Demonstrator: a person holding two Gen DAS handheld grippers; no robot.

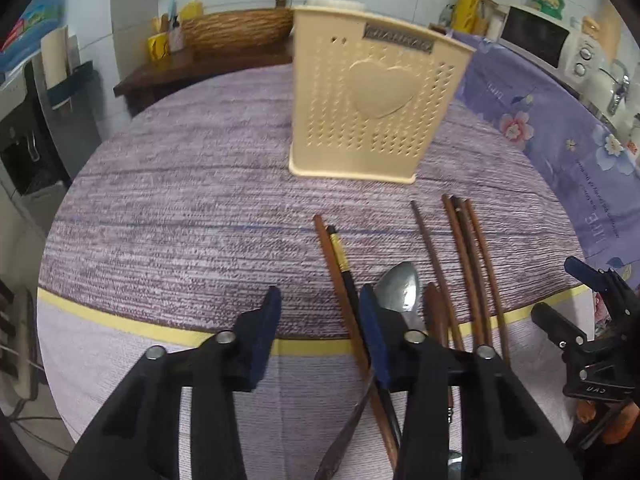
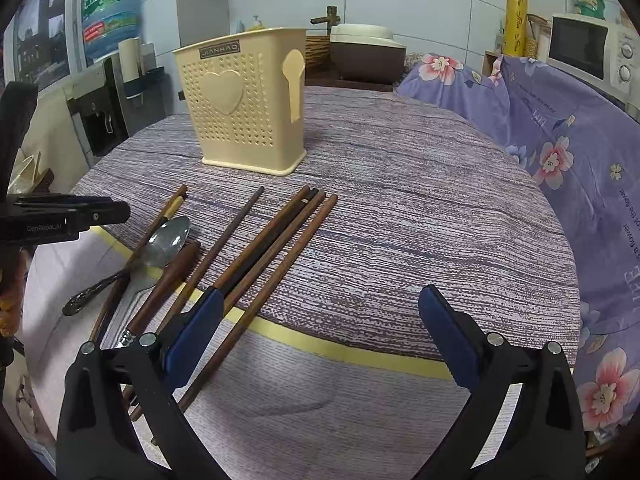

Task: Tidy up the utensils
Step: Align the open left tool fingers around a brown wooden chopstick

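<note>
A cream perforated utensil holder (image 1: 360, 108) (image 2: 244, 108) stands upright on the purple striped tablecloth. In front of it lie several brown chopsticks (image 1: 468, 264) (image 2: 280, 236), a metal spoon (image 1: 400, 286) (image 2: 170, 240) and a wooden-handled utensil (image 1: 434, 308) (image 2: 176, 268). My left gripper (image 1: 320, 308) hovers open over the left end of the row. A brown chopstick (image 1: 340, 280) and a black one pass between its blue pads, close to the right pad and not pinched. My right gripper (image 2: 322, 300) is wide open low over the cloth, its left finger (image 2: 200, 320) above the chopstick bundle.
A yellow band (image 2: 340, 348) crosses the cloth near the front edge. A floral purple cloth (image 2: 560, 140) covers the right side, with a microwave (image 2: 584, 52) behind it. A rice cooker (image 2: 364, 48) and a wicker basket (image 1: 236, 32) stand at the back. A water dispenser (image 2: 100, 108) is at the left.
</note>
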